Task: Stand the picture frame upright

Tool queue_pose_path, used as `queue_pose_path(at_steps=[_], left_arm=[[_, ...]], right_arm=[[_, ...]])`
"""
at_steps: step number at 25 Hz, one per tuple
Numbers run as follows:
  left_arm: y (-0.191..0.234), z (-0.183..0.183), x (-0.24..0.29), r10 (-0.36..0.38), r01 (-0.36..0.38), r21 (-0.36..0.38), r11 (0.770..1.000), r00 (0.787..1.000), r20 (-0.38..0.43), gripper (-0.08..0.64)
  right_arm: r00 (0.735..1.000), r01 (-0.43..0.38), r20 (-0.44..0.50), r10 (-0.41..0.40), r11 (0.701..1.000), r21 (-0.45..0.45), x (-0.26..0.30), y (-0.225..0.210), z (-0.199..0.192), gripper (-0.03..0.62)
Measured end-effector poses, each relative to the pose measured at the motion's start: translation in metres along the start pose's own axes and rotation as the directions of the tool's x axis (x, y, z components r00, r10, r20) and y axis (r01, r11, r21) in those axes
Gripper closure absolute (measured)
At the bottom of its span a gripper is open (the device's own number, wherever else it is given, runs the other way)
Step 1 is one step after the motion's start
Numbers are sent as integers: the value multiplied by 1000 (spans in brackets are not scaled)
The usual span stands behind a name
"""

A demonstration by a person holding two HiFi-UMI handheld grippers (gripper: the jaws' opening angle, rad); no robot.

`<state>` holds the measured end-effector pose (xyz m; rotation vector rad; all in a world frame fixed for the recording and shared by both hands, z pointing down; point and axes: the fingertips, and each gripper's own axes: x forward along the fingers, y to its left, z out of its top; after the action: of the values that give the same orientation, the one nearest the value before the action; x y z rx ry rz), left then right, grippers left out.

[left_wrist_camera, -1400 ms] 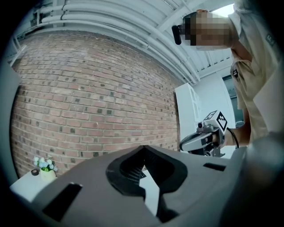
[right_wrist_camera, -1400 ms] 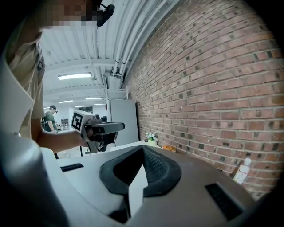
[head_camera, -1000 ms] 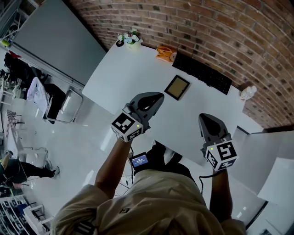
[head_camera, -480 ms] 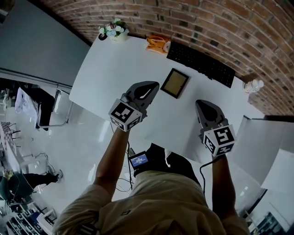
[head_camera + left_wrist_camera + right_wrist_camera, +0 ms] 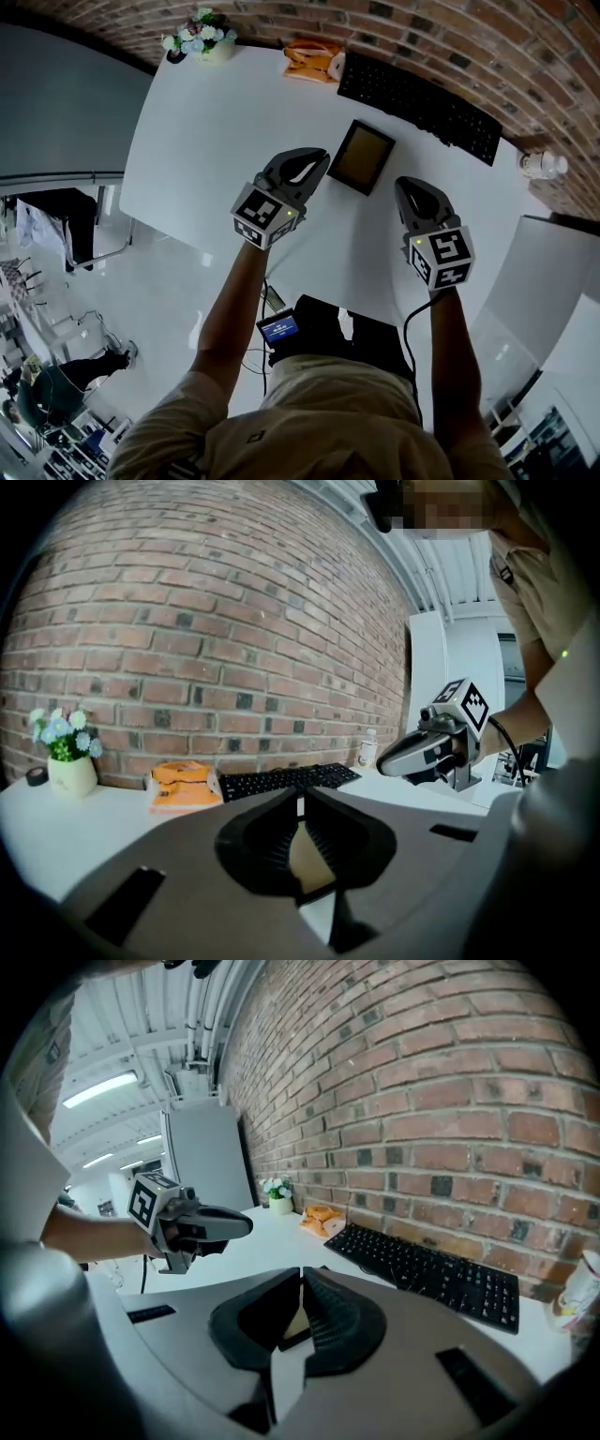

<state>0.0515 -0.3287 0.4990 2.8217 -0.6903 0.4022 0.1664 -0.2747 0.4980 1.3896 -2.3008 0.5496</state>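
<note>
Left gripper (image 5: 316,160) and right gripper (image 5: 406,186): jaws closed together, holding nothing. Picture frame (image 5: 362,157) lies flat between them on the white table (image 5: 211,141), near the keyboard (image 5: 418,95) and brick wall (image 5: 469,37). Both forearms reach forward.

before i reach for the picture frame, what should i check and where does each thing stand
1. picture frame upright: not ok, it lies flat on the table.
2. left gripper open for a grasp: not ok, jaws shut, empty.
3. right gripper open: not ok, jaws shut, empty.
4. Room around the frame: ok, the keyboard lies apart from it.
5. Stand on the frame's back: cannot tell, hidden underneath.
</note>
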Motion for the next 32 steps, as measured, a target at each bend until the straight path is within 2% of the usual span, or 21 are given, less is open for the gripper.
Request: queue_pose_path(at_steps=[7, 17, 21, 26, 32], left_arm=[[21, -57, 33, -30, 26, -32, 999, 994, -105, 552], [41, -100, 65, -54, 40, -72, 997, 978, -203, 552], [43, -109, 71, -40, 28, -51, 998, 967, -251, 552], [38, -119, 77, -22, 20, -10, 1000, 939, -343, 552], [28, -122, 77, -38, 23, -45, 999, 930, -366, 552]], right_arm=[[995, 11, -97, -8, 1000, 24, 51, -13, -47, 543], [983, 35, -183, -21, 997, 74, 93, -26, -87, 520], [978, 42, -208, -22, 995, 93, 102, -29, -98, 515], [975, 50, -222, -24, 992, 112, 107, -30, -104, 509], [975, 54, -220, -23, 989, 135, 107, -32, -104, 495]])
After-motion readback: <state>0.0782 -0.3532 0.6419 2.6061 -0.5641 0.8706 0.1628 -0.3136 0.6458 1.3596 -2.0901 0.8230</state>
